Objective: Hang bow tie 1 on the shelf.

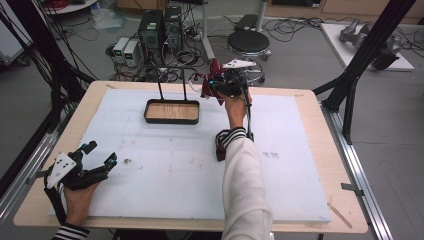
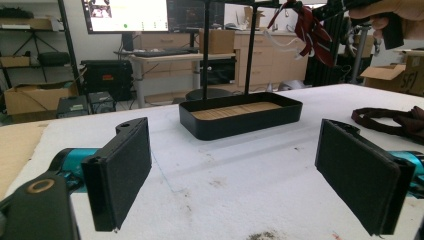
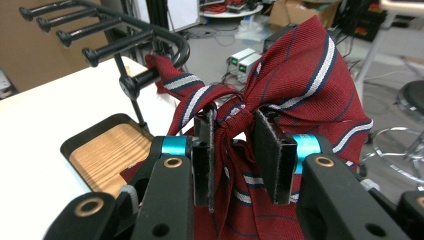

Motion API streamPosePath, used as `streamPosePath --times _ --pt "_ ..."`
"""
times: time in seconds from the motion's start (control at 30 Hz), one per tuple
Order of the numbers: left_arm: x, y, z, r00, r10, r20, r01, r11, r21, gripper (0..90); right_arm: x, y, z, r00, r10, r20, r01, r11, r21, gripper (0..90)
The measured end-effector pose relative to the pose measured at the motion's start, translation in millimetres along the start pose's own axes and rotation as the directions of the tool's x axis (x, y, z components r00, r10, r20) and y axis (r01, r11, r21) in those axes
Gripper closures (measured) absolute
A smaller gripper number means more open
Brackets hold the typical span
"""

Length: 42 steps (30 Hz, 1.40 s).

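White foam sheeting [image 1: 165, 165] is covering the wooden table, and past its far edge we are seeing computer towers [image 1: 160, 30], tangled cables and a round stool [image 1: 248, 42] on the grey floor. Our right gripper [image 3: 232, 150] is holding a red striped tie [image 3: 300, 75] up by the rack [image 3: 125, 37], its jaws pinched together on the bunched waist of the cloth. In the high view that tie [image 1: 207, 82] is hanging just right of the rack's black tray [image 1: 171, 111], near the table's far edge. Our left gripper [image 2: 232, 172] is resting low at the near left corner, jaws standing wide apart and holding nothing.

We are judging that the tie is going onto one of the rack's pegs [image 3: 60, 22], and that is where things could slip. One end of the cloth is already lying against the curved bar beside the pegs, so it could snag there and drag the light stand over as we are pulling. The grip is on a narrow gathered knot, and silky cloth may slide out of it.

A second dark tie [image 2: 395, 120] is lying on the foam near our right forearm, where a sleeve could sweep it. The rack's uprights [image 2: 227, 50] are standing between the pegs and us.
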State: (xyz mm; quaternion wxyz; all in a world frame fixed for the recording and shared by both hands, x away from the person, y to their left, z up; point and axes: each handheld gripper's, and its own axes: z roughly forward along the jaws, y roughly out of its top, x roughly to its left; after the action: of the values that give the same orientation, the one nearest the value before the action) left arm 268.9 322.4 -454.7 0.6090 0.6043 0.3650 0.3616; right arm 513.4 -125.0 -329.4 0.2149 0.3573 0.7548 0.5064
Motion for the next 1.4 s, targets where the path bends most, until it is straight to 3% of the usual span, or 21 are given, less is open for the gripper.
streamPosePath --times 0.3,0.8,0.87,0.9,0.93,0.97,1.07,1.1,1.2,1.23,1.4 --pt "0.1 -0.1 0.1 1.0 -0.003 0.0 0.003 1.0 -0.002 15.3 -5.9 -9.8 8.6 0.999 0.039 -0.022 -0.038 0.999 0.026 70.9" --pt "-0.1 0.0 0.0 1.0 0.002 0.0 -0.002 1.0 0.0 15.3 -8.4 -12.5 10.3 0.9992 0.03 -0.026 -0.029 0.998 0.051 69.2" --pt "-0.1 0.0 0.0 1.0 0.001 -0.001 -0.001 1.0 0.0 15.3 -8.5 -12.5 11.3 0.9993 0.023 -0.03 -0.022 0.999 0.048 64.5" --pt "-0.1 0.0 0.1 1.0 0.0 0.0 0.0 1.0 -0.001 15.3 -7.8 -12.1 12.0 0.9992 0.03 -0.026 -0.029 0.999 0.043 48.5" --pt "-0.1 0.0 0.1 1.0 0.0 0.0 0.0 1.0 -0.001 15.3 -8.1 -11.9 12.5 0.9992 0.029 -0.028 -0.028 0.999 0.041 40.0" --pt "-0.1 0.0 0.1 1.0 0.001 0.0 -0.001 1.0 0.0 15.3 -8.1 -11.9 12.5 0.9992 0.029 -0.028 -0.028 0.999 0.041 40.0" --pt "-0.2 0.0 0.1 1.0 0.001 -0.001 -0.001 1.0 0.0 15.3 -5.8 -9.3 10.5 0.9997 0.023 0.003 -0.023 1.0 0.016 17.3" --pt "-0.1 0.0 0.1 1.0 0.001 -0.001 -0.001 1.0 0.001 15.3 -5.4 -8.2 8.6 0.9999 0.016 -0.001 -0.016 1.0 0.011 13.8" --pt "-0.3 0.0 0.1 1.0 0.002 -0.001 -0.002 1.0 0.001 15.3 -5.1 -5.8 3.5 0.9999 0.009 -0.012 -0.009 1.0 -0.009 10.8" --pt "-0.5 0.0 0.3 1.0 0.001 -0.001 -0.001 1.0 0.0 15.3 -5.1 -2.9 -4.0 0.9991 0.008 -0.041 -0.009 0.999 -0.036 10.7" --pt "0.0 0.0 0.4 1.0 -0.003 0.001 0.003 1.0 -0.001 15.3 -2.5 4.5 -24.7 0.9977 0.007 -0.068 -0.011 0.998 -0.063 9.2"
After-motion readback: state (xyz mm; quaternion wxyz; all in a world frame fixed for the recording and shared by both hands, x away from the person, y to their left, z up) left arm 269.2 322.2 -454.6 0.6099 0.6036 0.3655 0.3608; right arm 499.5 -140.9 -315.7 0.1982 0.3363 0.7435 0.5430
